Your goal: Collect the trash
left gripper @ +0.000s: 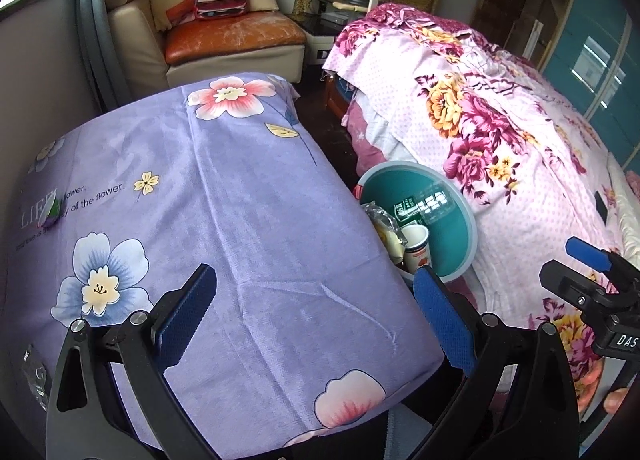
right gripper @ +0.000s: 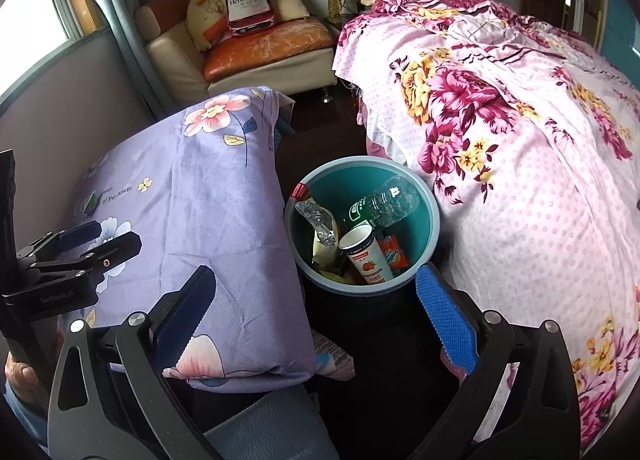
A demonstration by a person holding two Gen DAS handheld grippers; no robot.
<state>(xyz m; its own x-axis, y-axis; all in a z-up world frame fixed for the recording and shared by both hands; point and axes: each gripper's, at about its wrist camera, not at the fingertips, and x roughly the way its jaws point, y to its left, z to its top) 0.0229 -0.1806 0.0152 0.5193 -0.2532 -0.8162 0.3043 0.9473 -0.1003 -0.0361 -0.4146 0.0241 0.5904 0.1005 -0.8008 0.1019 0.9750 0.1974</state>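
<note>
A teal trash bin (right gripper: 430, 228) stands on the floor between a purple-clothed table and the bed; it also shows in the left wrist view (left gripper: 460, 236). Inside it lie a clear plastic bottle (right gripper: 384, 204), a paper cup (right gripper: 366, 256), a crumpled wrapper (right gripper: 320, 228) and an orange packet (right gripper: 394, 252). My right gripper (right gripper: 316, 320) is open and empty, just in front of the bin. My left gripper (left gripper: 316, 320) is open and empty above the purple cloth (left gripper: 240, 220). A small purple-green scrap (left gripper: 52, 210) lies on the cloth at the far left. A clear wrapper (left gripper: 36, 376) lies at the cloth's near left edge.
A bed with a pink floral cover (right gripper: 520, 160) fills the right side. An armchair (right gripper: 256, 48) with cushions and a red bag stands at the back. A wall and curtain (left gripper: 92, 40) are on the left. The floor gap holding the bin is narrow.
</note>
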